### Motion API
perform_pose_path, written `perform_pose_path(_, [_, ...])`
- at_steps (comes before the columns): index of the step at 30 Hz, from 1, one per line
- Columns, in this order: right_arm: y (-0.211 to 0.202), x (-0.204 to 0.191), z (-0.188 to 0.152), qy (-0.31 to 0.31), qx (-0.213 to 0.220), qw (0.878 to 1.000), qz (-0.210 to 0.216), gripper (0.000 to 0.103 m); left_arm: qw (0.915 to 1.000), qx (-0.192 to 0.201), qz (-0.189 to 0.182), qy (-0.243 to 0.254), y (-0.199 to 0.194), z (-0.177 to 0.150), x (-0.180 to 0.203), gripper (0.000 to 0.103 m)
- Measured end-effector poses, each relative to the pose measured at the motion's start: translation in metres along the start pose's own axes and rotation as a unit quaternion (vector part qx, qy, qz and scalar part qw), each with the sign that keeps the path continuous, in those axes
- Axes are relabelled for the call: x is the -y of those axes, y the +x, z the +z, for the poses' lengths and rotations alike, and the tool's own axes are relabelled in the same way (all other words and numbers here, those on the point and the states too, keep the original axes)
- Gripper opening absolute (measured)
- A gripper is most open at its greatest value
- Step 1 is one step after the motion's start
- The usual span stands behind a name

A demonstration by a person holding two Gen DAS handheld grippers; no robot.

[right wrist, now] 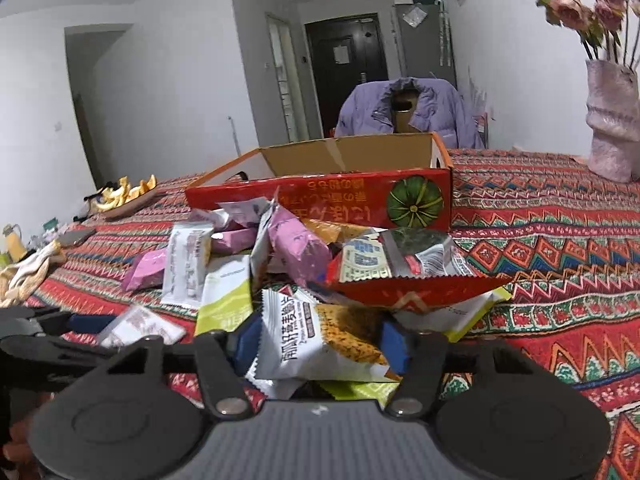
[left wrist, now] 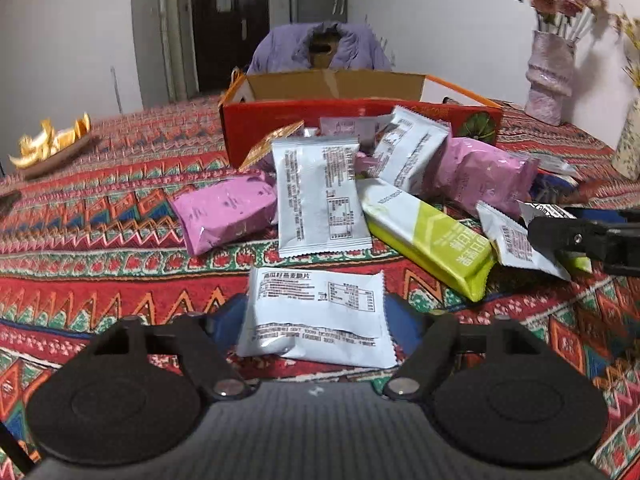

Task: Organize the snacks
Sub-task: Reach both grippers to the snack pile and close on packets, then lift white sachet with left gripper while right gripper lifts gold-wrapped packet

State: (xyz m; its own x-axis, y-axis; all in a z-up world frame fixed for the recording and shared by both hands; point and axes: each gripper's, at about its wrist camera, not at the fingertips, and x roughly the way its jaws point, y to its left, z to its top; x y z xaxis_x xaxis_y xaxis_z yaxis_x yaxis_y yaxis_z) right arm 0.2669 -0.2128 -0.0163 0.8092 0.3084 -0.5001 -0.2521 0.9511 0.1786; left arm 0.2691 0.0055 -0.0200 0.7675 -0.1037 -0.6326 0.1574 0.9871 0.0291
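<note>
Several snack packets lie heaped on the patterned tablecloth in front of an open red cardboard box [left wrist: 360, 120] [right wrist: 320, 192]. My left gripper [left wrist: 318, 320] has its blue pads pressed on both sides of a white snack packet [left wrist: 316, 304] that lies flat, back side up, nearest the camera. Behind it are a pink packet [left wrist: 228, 208], another white packet [left wrist: 320, 196] and a green bar [left wrist: 432, 236]. My right gripper [right wrist: 320, 344] is shut on a white cracker packet [right wrist: 312, 332] at the near edge of the heap. A red packet [right wrist: 416, 288] lies just behind it.
A pink vase with flowers [left wrist: 550, 76] [right wrist: 612, 120] stands at the right. A tray of orange peels [left wrist: 52, 144] [right wrist: 124, 196] sits at the far left. A chair draped with a purple jacket [left wrist: 320, 48] stands behind the box. A black gripper finger [left wrist: 580, 240] reaches in from the right edge.
</note>
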Motion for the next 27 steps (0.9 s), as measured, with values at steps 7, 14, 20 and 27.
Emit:
perform_pose_path(7, [-0.036,-0.005,-0.011,-0.002,0.015,1.0,0.008,0.035,0.9992,-0.007,-0.039,-0.009,-0.025,-0.009,0.009,0.059])
perform_pose_path(14, [-0.067,0.0,-0.03,0.009,0.02,1.0,0.005,0.027,0.9989,0.006,-0.042,-0.02,-0.053,-0.024,0.02,0.052])
perform_pose_path(20, [-0.079,0.001,-0.039,0.0,0.006,1.0,0.018,0.036,0.9988,0.02,-0.04,-0.02,-0.063,-0.025,0.021,0.051])
perform_pose_path(27, [-0.083,0.011,-0.046,0.075,0.029,0.997,0.017,0.076,0.9999,0.009,-0.011,0.001,-0.063,-0.036,0.011,0.056])
